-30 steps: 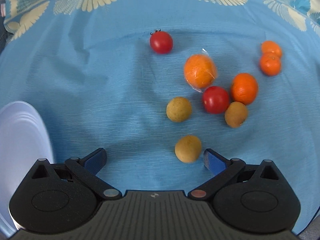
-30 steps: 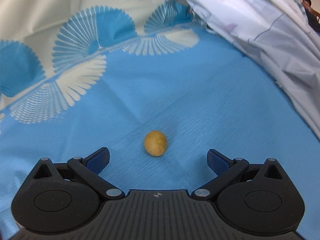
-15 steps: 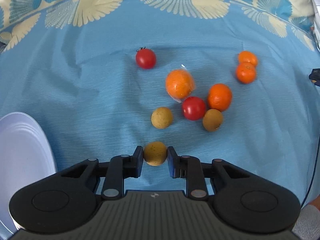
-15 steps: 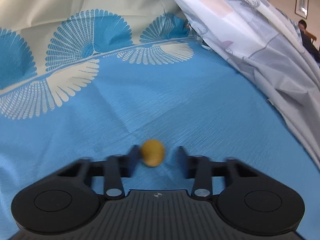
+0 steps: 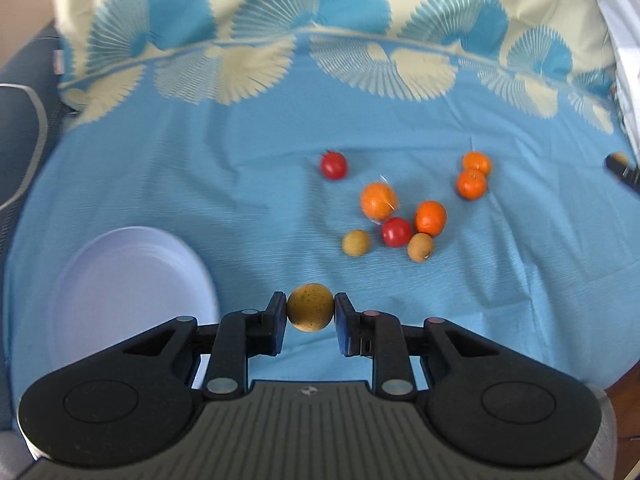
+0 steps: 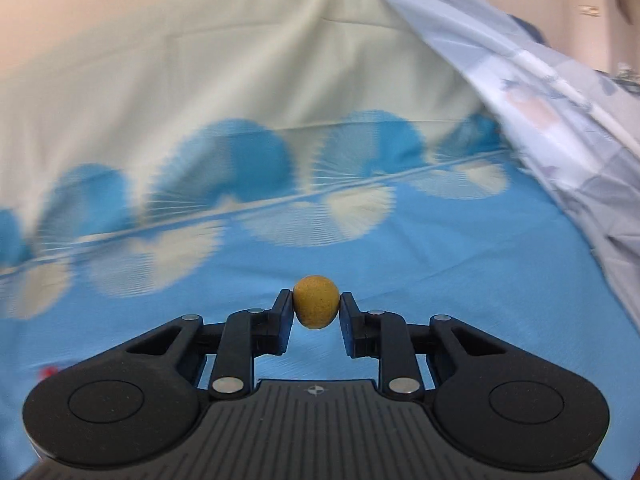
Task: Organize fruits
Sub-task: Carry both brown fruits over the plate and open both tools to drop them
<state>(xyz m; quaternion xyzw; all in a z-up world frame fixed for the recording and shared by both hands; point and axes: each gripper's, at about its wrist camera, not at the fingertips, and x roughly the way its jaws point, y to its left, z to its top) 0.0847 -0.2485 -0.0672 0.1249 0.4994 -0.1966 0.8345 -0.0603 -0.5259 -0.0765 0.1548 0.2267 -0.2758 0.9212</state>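
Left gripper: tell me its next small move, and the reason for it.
Probably swing left and lower over the white plate. The left gripper is shut on a tan round fruit, held clear of the blue cloth; the plate lies bare just to its left, while the other fruits sit loose to the right.

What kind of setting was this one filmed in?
Probably a home room: a patterned blue tablecloth spread over a surface, loose fruit beside a plate, and another draped sheet at the side.

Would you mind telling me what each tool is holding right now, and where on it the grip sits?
The left tool pinches a yellow-brown fruit across its two sides. The right tool pinches another yellow-brown fruit the same way.
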